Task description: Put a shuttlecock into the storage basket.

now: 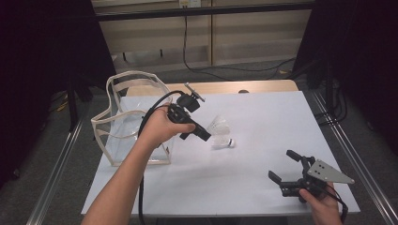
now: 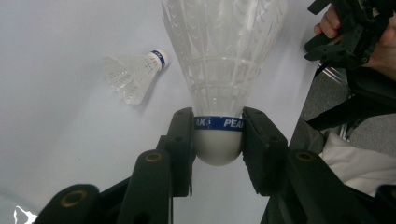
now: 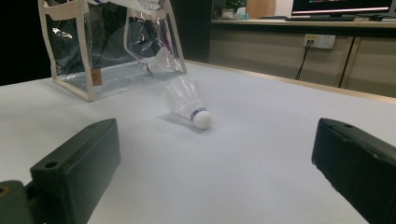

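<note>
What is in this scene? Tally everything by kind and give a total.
Shuttlecocks: 3 (held shuttlecock, loose shuttlecock on the table, bagged shuttlecock)
Clear bag: 1
Grippers: 2 (left gripper, right gripper)
Total: 6

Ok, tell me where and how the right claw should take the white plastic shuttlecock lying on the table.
Grip the white plastic shuttlecock by its rounded white cork head, just at the blue band, as the left claw holds its own shuttlecock. It lies on its side with the head toward the right claw, so come in low from that side, jaws either side of the head; the skirt looks too flimsy.
</note>
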The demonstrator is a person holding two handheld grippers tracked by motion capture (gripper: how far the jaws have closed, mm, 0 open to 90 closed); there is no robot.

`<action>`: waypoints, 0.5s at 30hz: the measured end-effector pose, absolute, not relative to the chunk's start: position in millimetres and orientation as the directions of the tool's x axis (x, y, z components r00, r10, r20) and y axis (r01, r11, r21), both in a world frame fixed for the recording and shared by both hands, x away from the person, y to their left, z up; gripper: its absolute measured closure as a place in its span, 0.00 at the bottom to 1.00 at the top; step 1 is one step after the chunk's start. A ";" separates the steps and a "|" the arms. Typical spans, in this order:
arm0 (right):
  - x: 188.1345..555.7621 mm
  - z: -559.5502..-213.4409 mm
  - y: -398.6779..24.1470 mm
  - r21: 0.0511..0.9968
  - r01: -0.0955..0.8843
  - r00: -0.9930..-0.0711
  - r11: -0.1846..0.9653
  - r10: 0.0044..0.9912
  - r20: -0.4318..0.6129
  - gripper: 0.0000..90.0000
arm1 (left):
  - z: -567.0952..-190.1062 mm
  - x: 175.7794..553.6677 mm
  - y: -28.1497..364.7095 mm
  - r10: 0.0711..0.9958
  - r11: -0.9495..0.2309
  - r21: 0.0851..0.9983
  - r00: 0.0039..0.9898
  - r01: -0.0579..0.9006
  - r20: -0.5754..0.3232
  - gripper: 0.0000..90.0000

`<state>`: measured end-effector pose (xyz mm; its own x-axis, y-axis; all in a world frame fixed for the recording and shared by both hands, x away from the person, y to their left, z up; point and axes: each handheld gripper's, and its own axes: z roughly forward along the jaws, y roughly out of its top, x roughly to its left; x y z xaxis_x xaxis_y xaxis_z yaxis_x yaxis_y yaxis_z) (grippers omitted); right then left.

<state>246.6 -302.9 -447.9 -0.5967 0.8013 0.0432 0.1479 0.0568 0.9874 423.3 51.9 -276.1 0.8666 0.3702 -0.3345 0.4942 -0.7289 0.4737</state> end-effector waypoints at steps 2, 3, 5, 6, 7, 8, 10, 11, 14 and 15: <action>246.6 -447.9 -302.9 0.987 0.148 -0.599 0.055 0.800 0.045 0.01 | -272.8 424.0 53.5 0.372 -0.726 0.475 0.865 0.497 -0.337 0.73; 246.6 -447.9 -302.9 0.987 0.148 -0.599 0.056 0.800 0.044 0.01 | -271.0 424.4 54.5 0.373 -0.724 0.476 0.864 0.499 -0.338 0.73; 246.6 -447.9 -302.7 0.988 0.148 -0.598 0.053 0.800 0.047 0.01 | -268.4 425.1 55.8 0.380 -0.722 0.476 0.863 0.502 -0.334 0.73; 246.7 -447.9 -302.9 0.988 0.147 -0.599 0.055 0.800 0.044 0.01 | -267.9 425.5 56.4 0.377 -0.721 0.477 0.862 0.503 -0.339 0.73; 246.5 -447.8 -302.6 0.987 0.149 -0.597 0.053 0.801 0.047 0.01 | -266.9 425.9 57.0 0.380 -0.720 0.476 0.861 0.505 -0.339 0.73; 246.6 -447.9 -302.7 0.987 0.148 -0.597 0.056 0.801 0.045 0.01 | -266.1 426.2 57.5 0.382 -0.718 0.477 0.860 0.507 -0.339 0.73; 246.4 -447.7 -302.4 0.987 0.150 -0.598 0.055 0.800 0.046 0.01 | -264.6 426.8 58.2 0.382 -0.716 0.478 0.859 0.509 -0.342 0.73; 246.4 -447.7 -302.4 0.987 0.149 -0.598 0.054 0.800 0.046 0.01 | -263.8 426.8 58.5 0.386 -0.713 0.480 0.858 0.511 -0.340 0.73; 246.4 -447.8 -302.5 0.988 0.148 -0.599 0.052 0.800 0.048 0.01 | -262.1 427.6 59.2 0.390 -0.712 0.479 0.857 0.513 -0.337 0.73; 246.4 -447.7 -302.6 0.987 0.149 -0.599 0.053 0.799 0.048 0.01 | -261.3 427.9 59.5 0.393 -0.712 0.476 0.855 0.516 -0.339 0.73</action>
<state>246.4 -302.6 -447.7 -0.5994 0.7991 0.0477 0.1489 0.0527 0.9874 427.9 59.5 -261.3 0.8547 0.3932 -0.3390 0.5163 -0.7117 0.4763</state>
